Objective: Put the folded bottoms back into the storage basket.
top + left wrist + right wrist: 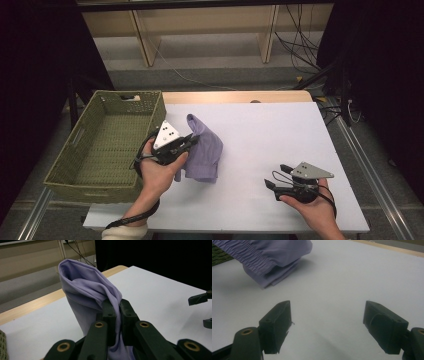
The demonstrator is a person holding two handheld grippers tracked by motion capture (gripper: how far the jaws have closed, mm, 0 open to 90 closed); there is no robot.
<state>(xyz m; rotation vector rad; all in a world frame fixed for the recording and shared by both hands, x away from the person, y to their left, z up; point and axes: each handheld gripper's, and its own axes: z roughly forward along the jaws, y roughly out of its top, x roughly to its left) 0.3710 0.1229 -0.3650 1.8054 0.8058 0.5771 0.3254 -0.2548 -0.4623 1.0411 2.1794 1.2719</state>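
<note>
One lilac cloth (204, 147) pinched in left gripper (192, 140), jaws clenched on fold, lower part resting on white desk (280, 135) beside green woven basket (75, 165). Right gripper (276, 176) idle well apart, jaws spread, grasping nothing. Judged: pickup done, transfer into basket left.

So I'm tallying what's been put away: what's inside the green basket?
The woven green basket shows bare floor; nothing lies in it. The near wall hides the strip behind it. The purple cloth is still outside, pinched by the left gripper.

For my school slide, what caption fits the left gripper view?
Left gripper pinching a soft lilac cloth above the white table.
</note>
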